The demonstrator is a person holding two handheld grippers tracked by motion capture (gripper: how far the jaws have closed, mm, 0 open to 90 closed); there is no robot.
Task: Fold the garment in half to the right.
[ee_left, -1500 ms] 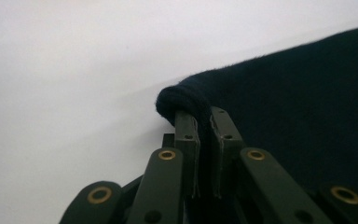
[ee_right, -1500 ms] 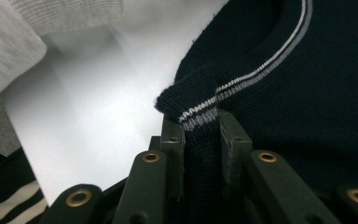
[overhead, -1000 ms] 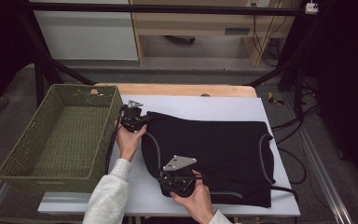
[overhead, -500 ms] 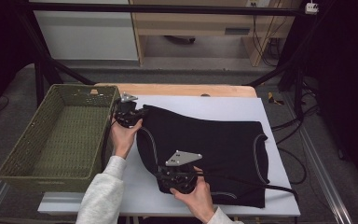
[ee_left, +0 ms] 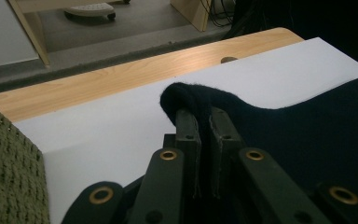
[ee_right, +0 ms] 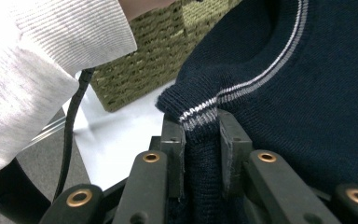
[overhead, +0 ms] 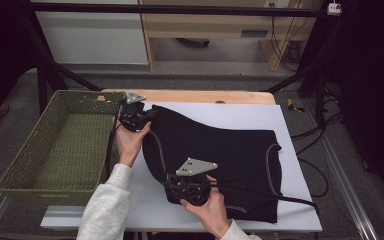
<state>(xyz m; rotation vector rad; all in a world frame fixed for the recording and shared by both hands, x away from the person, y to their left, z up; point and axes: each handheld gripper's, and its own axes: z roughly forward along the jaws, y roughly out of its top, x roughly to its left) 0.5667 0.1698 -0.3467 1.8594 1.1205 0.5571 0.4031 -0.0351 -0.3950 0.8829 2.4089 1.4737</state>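
- Now, a dark navy sweater lies spread over the white sheet on the tabletop, filling the middle and the 4 o'clock part of the sheet in the high view.
- Left hand-held gripper sits at the sweater's 10 o'clock corner; its jaws are clamped on a fold of the dark knit, seen pinched between the two black jaws in the left gripper view.
- That pinched corner is raised off the sheet, and the cloth humps over the jaw tips.
- Right hand-held gripper is at the sweater's 7 o'clock edge, under its grey three-cornered plate; its jaws are clamped on the ribbed hem with the pale stripes, as the right gripper view shows.
- Pale striped trim runs along the knit edge away from the right jaws toward 1 o'clock in that view.
- Green woven basket stands at 9 o'clock of the sweater, just beside the left hand, and overhangs the tabletop's left side.
- Pale grey sleeve comes up from 6 o'clock toward the left hand; it also shows at 10 o'clock in the right gripper view.
- Black cable trails from the right gripper across the sweater toward 4 o'clock.
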